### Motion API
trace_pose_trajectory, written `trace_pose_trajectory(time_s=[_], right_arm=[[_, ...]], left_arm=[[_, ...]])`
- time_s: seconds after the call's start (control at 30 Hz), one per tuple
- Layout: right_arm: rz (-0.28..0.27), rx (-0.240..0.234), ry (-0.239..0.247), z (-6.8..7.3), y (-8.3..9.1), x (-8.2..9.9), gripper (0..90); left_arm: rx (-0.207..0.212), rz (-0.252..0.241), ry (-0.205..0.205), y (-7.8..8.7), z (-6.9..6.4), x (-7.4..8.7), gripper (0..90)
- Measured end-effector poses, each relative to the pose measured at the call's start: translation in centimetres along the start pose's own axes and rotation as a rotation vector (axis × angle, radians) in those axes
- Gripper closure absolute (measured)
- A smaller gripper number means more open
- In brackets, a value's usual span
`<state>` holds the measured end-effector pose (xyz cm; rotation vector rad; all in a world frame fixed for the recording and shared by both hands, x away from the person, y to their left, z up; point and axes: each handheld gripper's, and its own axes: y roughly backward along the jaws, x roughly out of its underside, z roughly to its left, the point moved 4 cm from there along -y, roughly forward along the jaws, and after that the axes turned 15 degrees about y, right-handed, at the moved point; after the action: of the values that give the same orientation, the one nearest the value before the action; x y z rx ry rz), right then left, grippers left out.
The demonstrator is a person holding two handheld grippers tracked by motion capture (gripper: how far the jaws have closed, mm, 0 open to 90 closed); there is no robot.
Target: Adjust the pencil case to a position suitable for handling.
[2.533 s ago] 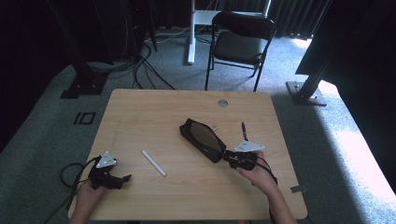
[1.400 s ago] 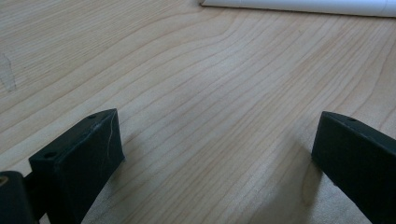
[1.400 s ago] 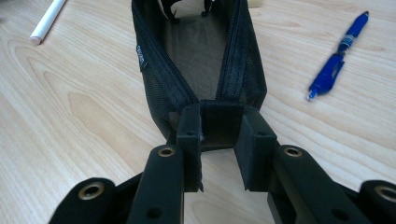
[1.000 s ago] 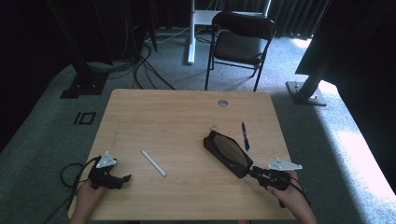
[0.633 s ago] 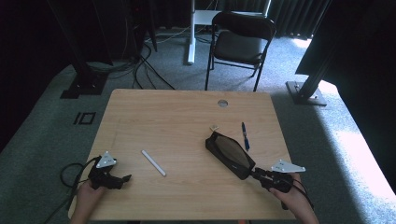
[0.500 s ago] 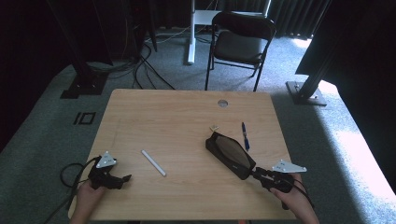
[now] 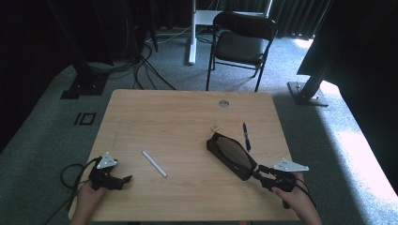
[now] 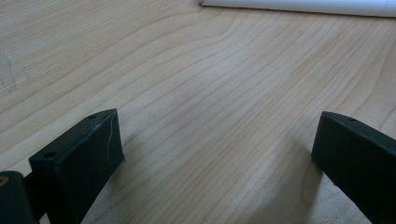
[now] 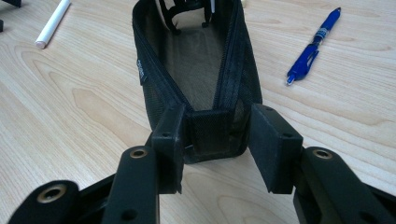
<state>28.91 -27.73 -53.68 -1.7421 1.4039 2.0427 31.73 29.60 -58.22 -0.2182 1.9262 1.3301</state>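
Note:
A black mesh pouch (image 7: 230, 152) lies open on the wooden table (image 7: 164, 117), right of the middle. My right gripper (image 7: 259, 171) sits at its near end. In the right gripper view, the pouch's end (image 9: 212, 135) lies between the jaws of the right gripper (image 9: 217, 140), which have just been opening; the right pad stands a little off the fabric. A blue pen (image 7: 246, 137) (image 9: 312, 49) lies just right of the pouch. A white stick (image 7: 154, 163) (image 9: 53, 23) (image 8: 299, 5) lies left of it. My left gripper (image 7: 126, 180) (image 8: 215, 149) rests open over bare wood at the near left.
A small tan scrap (image 7: 215, 127) lies just beyond the pouch, and a round grommet (image 7: 224, 103) is set into the far edge. A black folding chair (image 7: 244, 37) stands behind the table. Cables trail off the near left corner.
Since the earliest frame the right gripper has pulled the pouch from the table's middle toward the near right. Over the last second both have stayed put. The left hand has not moved.

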Motion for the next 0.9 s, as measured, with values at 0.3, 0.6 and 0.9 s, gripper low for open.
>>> trace_pose_trajectory(time_s=[0.3,0.6,0.9], right_arm=[[-0.021,0.008,-0.007,-0.3,0.4,-0.5,53.2],[-0.069,0.017,0.001,-0.6,1.3,-2.4,51.0],[-0.097,0.026,0.033,-0.8,1.5,-4.9,50.2]], left_arm=[[-0.002,-0.002,0.003,0.0,0.0,0.0,2.2],[-0.002,0.000,0.002,0.0,0.0,0.0,2.2],[-0.003,-0.001,0.005,0.0,0.0,0.0,2.2]])
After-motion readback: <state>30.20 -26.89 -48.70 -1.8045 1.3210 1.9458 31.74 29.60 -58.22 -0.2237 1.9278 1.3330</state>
